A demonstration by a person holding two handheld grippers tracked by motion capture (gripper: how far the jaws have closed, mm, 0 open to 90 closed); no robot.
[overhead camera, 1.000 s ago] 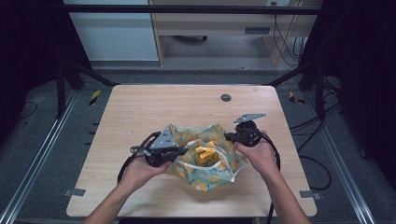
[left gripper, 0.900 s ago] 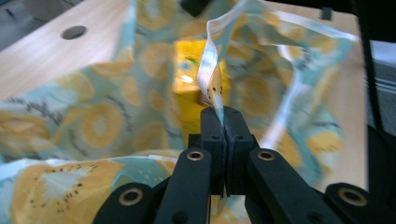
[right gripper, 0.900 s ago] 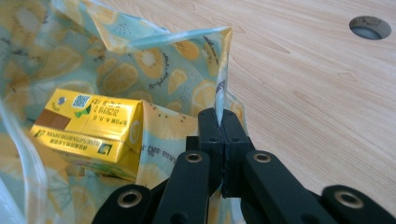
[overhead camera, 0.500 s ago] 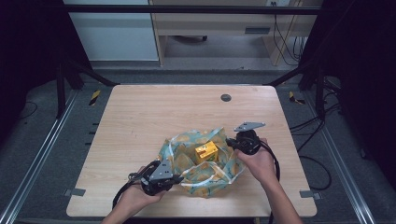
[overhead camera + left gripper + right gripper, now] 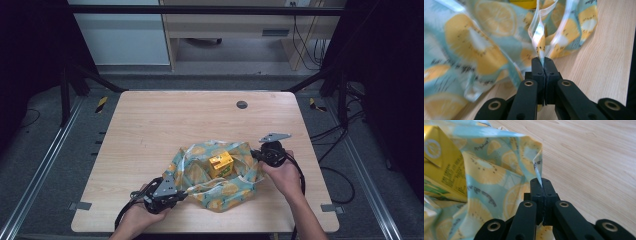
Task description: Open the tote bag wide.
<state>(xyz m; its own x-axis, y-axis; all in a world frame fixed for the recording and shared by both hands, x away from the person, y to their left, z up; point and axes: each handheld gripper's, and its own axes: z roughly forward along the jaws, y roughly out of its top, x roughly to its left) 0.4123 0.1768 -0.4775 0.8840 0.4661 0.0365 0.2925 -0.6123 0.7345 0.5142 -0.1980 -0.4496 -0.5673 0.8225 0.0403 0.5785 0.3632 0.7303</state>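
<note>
A light blue cloth bag with a lemon print (image 5: 215, 175) lies on the wooden table (image 5: 200, 120), near its front edge. A yellow carton (image 5: 220, 163) stands inside its open mouth. My left gripper (image 5: 176, 196) sits at the bag's front left, shut on a strip of the bag's edge (image 5: 540, 47) that runs up from the closed jaws. My right gripper (image 5: 257, 154) is at the bag's right side, shut on a corner of the cloth (image 5: 537, 167). The yellow carton (image 5: 441, 162) fills the left of the right gripper view, close to the jaws.
A small dark round hole (image 5: 242, 104) sits in the table top near the far edge. Black cables trail from both grippers over the table's front. A metal frame and dark floor surround the table.
My left gripper has moved toward the front left of the table, pulling the bag's edge with it. The bag has spread wider and the carton now shows more. My right gripper shifted slightly right.
</note>
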